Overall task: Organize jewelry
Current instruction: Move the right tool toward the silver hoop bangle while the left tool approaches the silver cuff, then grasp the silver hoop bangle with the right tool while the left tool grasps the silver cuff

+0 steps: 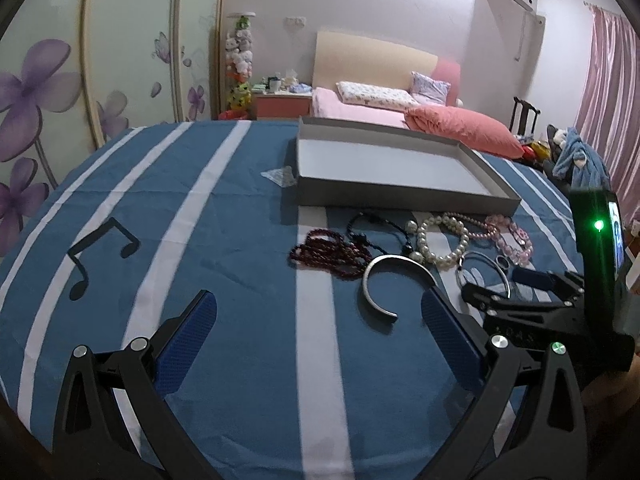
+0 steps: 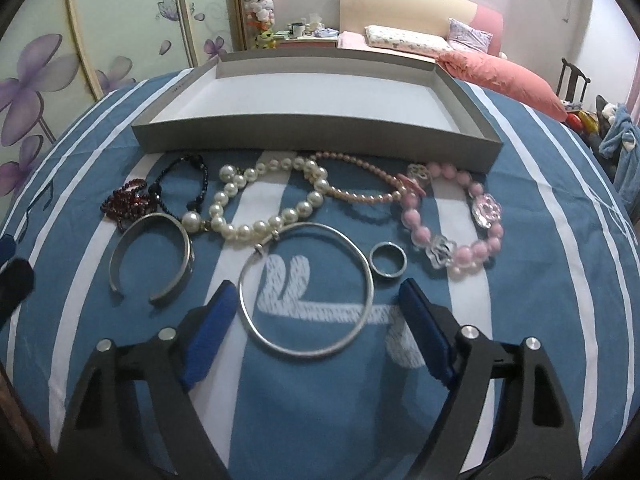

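Bedroom behind; blue striped cloth point(image 2: 540, 280) covers table, soft, slightly wrinkled. Grey cardboard tray point(image 2: 312, 136) at far side, shallow, nothing inside: probably destination for jewelry. Pieces lie in row just before tray: pearl strand point(image 2: 256, 208), pink bead bracelet point(image 2: 460, 224), metal cuff point(image 2: 156, 260), small ring point(image 2: 387, 259). Right gripper point(image 2: 316, 316) wide open, holds nothing, jaws at both sides of thin silver bangle point(image 2: 306, 290), likely next pick. Left gripper point(image 1: 320, 320) also open, holds nothing.
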`<state>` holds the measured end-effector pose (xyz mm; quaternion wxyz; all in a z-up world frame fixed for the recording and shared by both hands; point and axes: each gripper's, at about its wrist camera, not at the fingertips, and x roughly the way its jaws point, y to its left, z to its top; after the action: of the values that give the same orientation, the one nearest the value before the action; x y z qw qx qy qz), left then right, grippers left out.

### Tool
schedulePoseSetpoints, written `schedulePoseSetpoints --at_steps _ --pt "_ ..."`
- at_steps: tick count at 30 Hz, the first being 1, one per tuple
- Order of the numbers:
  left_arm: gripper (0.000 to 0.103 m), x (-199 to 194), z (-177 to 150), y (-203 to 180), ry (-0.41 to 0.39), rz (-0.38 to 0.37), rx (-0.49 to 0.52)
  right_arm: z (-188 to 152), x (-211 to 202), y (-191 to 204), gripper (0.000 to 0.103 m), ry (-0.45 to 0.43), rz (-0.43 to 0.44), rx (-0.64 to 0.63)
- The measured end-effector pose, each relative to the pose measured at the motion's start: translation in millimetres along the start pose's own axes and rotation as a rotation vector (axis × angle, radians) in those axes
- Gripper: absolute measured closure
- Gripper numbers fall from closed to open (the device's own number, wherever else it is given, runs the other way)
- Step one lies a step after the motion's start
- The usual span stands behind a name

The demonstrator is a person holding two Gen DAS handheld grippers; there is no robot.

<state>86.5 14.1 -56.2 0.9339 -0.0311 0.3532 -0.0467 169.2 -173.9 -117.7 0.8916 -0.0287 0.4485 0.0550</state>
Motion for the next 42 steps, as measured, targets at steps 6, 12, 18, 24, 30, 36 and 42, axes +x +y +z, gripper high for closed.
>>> schedulePoseSetpoints --at_steps 6,12,18,24,30,36,42 --pt "0.002 16.5 1.2 -17.7 0.059 -0.026 0.04 -7.3 -8.7 -10.4 0.036 -0.013 0.025 -0.028" --pt "0.002 38.4 2.9 -38.5 0.134 -0.037 0.087 -22.6 -22.1 -32.2 0.036 -0.013 0.017 -0.013" --pt "0.002 61.7 2.5 -49.8 0.211 0.001 0.117 -26.4 -24.4 -43.8 0.036 -0.018 0.015 0.004" --pt "0.007 72.0 3.2 -55.3 0.246 0.033 0.127 -26.1 -22.7 -44.0 0.036 -0.025 0.012 0.007" --pt "0.034 70.5 8.2 -59.4 0.214 0.033 0.127 -23.5 -20.6 -43.4 0.036 -0.027 0.009 0.009" --pt "0.035 60.3 1.0 -49.6 0.216 0.004 0.162 -25.0 -21.3 -44.4 0.036 -0.028 0.013 0.007" --pt "0.025 60.0 0.4 -43.8 0.228 0.014 0.157 -24.7 -20.9 -43.3 0.032 -0.023 0.006 0.005"
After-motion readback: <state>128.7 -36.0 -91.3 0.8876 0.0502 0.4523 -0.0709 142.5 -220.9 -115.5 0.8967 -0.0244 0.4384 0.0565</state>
